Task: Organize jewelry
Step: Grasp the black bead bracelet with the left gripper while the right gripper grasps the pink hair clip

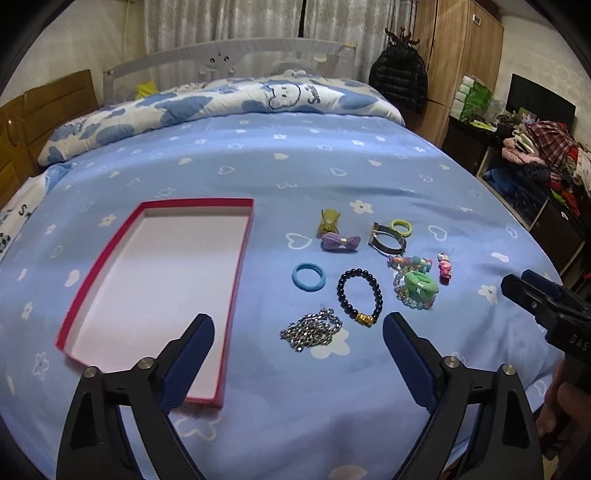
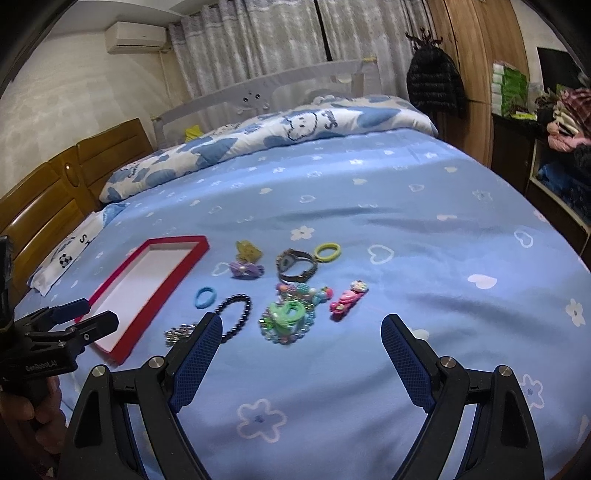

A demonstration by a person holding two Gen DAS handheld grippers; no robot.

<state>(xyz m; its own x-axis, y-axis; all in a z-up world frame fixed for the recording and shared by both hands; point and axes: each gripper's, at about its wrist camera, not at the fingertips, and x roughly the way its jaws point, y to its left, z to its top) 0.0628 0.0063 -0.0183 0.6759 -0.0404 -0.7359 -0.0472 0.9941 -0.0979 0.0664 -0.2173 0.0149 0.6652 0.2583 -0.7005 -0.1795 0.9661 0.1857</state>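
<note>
Bedroom, blue bed (image 1: 295, 177). Left tongs (image 1: 298, 334) wide, empty; right tongs (image 2: 302, 334) too. Best to pinch silver chain (image 1: 310, 330) just ahead, drop into red tray (image 1: 243, 266) alongside.

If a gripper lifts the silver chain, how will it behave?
The silver chain lies in a loose heap of metal links, so it would likely hang limp and unravel. It may slip between fingers, and feel heavier than the blue hair tie.

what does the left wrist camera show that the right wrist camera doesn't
Only the left wrist view: the silver chain in full, the black bracelet's gold bead.
Only the right wrist view: an air conditioner on the wall.
Both: the empty red box, blue hair tie, watch, and both grippers open, left gripper, right gripper.
</note>
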